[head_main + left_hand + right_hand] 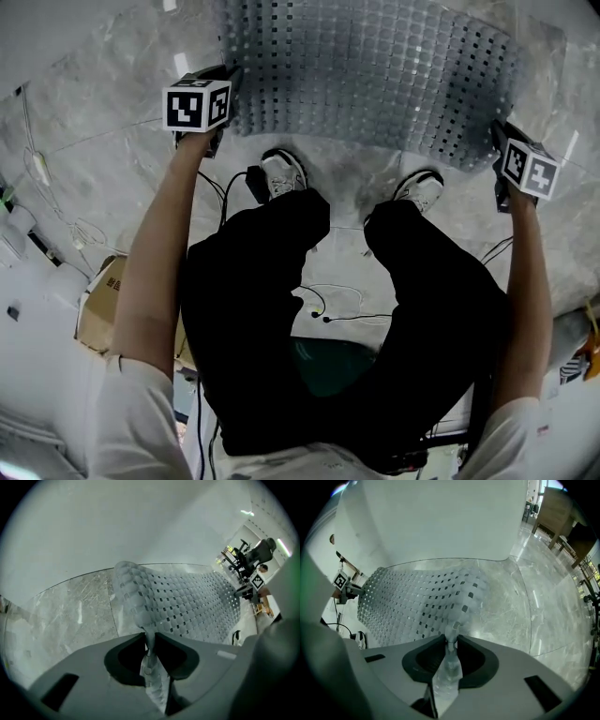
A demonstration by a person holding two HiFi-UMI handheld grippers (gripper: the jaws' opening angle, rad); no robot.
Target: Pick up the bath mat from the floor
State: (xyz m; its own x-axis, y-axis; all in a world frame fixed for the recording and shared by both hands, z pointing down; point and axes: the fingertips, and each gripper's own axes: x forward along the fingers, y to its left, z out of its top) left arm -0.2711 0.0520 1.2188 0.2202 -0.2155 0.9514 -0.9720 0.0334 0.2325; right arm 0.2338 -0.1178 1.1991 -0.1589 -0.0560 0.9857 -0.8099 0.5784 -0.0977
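Grasping looks done: the left hand-held gripper [149, 645] and the right hand-held gripper [451, 643] each pinch a near corner of the perforated bath mat [375, 75] tightly. Its near edge bows up off the marble floor [94, 178], while the far part seems to rest there, so lifting it clear remains.
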